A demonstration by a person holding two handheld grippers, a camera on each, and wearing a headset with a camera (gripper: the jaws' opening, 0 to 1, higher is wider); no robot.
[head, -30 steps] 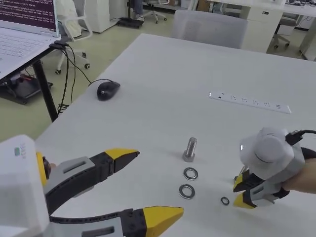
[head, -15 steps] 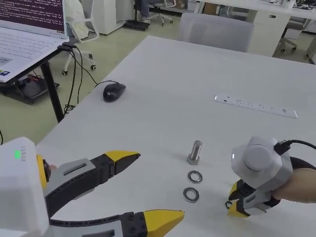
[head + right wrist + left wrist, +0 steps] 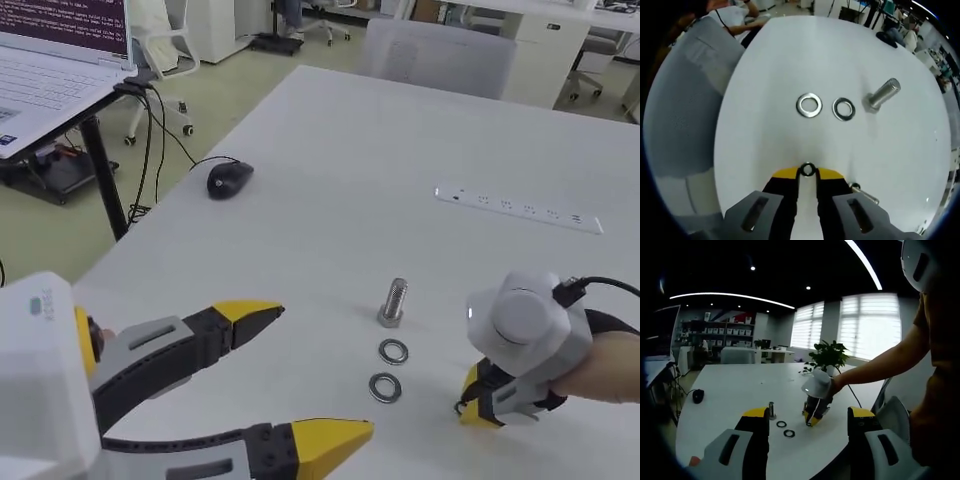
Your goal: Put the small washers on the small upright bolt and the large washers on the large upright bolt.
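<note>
1. Desk (image 3: 330,180): plain white.
2. Bolt (image 3: 392,302) and large washers (image 3: 393,351): silver.
3. Small washer (image 3: 807,164): dark grey.
4. Left tool (image 3: 325,371) and right tool (image 3: 807,172): yellow tips, black fingers (image 3: 215,330), grey bodies.
5. Mouse (image 3: 229,178): black.

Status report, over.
Left gripper open, hovering. Right gripper shut on small washer. Large washers flat beside large bolt. Nothing blocking.

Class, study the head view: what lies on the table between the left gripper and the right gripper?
Two large washers lie there on the table, close together, as the head view shows. The right gripper pinches a small washer.
</note>
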